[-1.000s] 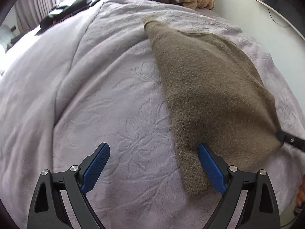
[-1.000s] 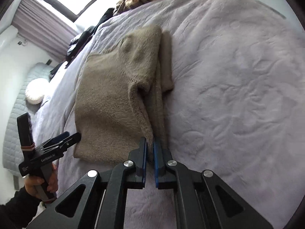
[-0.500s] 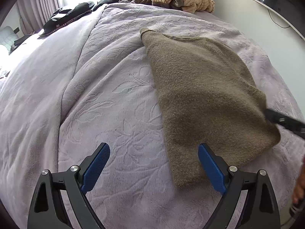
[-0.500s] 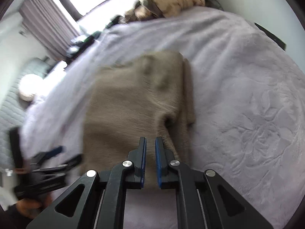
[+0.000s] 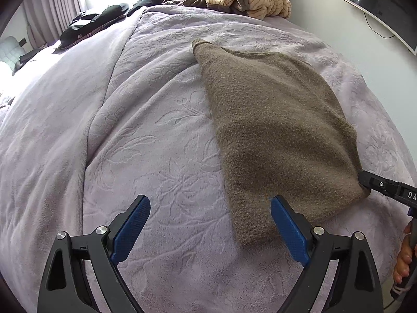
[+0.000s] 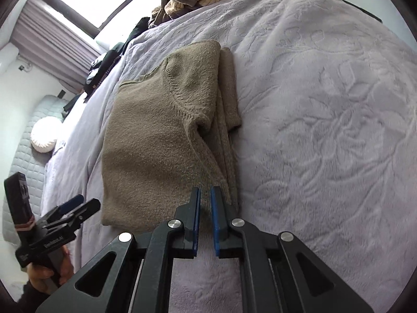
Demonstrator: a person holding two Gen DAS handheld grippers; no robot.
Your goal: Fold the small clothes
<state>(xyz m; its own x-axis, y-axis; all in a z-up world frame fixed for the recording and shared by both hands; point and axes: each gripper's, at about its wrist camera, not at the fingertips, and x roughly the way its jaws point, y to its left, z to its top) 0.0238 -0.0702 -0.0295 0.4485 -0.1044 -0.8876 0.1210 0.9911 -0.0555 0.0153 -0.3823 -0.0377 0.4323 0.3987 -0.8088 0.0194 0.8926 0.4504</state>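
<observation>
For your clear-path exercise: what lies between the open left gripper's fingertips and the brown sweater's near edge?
Only bare lilac bedspread. In the left wrist view, the left gripper hangs open and the brown sweater starts by its right finger.

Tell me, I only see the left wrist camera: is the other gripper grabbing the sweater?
Observer: Yes. The right gripper is shut on the sweater's near edge.
Operator: Is the sweater flat on that side?
Observer: No. A sleeve lies folded in along that edge, with its cuff pointing back toward the gripper.
Operator: Can you see my gripper from there?
Observer: Yes. The left gripper sits off the sweater's other side, apart from the cloth, with a hand around its handle.
</observation>
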